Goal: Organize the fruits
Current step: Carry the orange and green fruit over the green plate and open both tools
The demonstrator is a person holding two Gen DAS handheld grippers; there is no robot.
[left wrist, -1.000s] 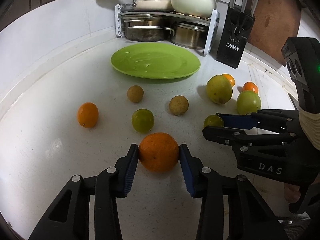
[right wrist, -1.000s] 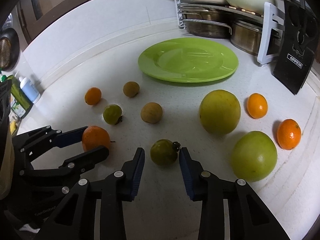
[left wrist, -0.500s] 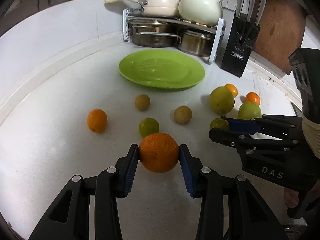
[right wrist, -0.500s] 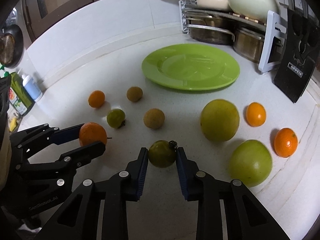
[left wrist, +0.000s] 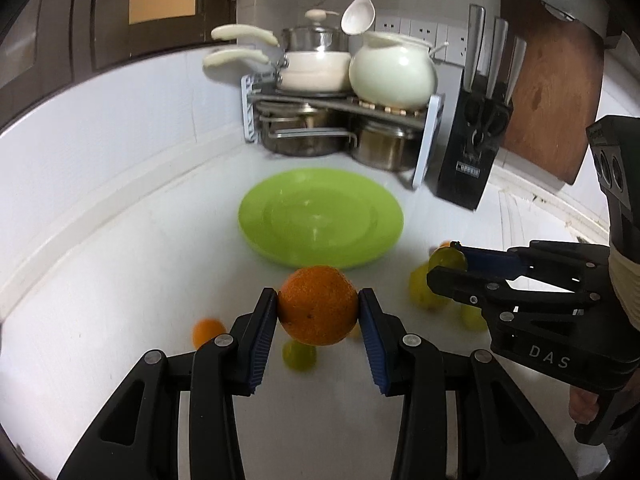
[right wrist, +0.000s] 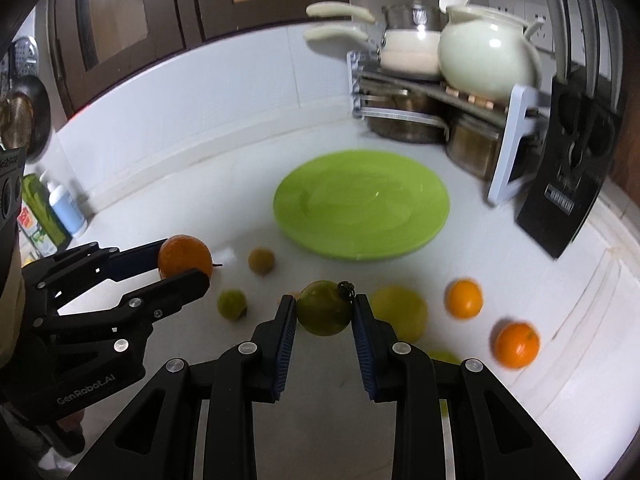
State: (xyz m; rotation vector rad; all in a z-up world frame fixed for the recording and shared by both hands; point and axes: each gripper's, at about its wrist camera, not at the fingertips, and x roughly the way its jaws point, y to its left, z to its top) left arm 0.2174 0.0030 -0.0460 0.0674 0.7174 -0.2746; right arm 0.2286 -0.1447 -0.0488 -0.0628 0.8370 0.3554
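My left gripper (left wrist: 318, 312) is shut on a large orange (left wrist: 318, 305) and holds it above the white counter, short of the green plate (left wrist: 320, 218). My right gripper (right wrist: 324, 312) is shut on a small green fruit (right wrist: 324, 308) with a dark stem, also lifted. Each gripper shows in the other's view: the right one (left wrist: 450, 266) at right, the left one (right wrist: 182, 266) at left. The plate (right wrist: 360, 204) holds nothing.
Loose fruit lies on the counter: small oranges (right wrist: 464, 298) (right wrist: 516, 344) (left wrist: 208, 330), a yellow-green fruit (right wrist: 400, 316), a green one (right wrist: 232, 304), a brown one (right wrist: 261, 261). A pot rack (left wrist: 340, 120) and knife block (left wrist: 472, 152) stand behind the plate. Bottles (right wrist: 60, 208) stand far left.
Both grippers have risen off the counter with their fruit and moved toward the plate. The right gripper closed on the green fruit within the last second.
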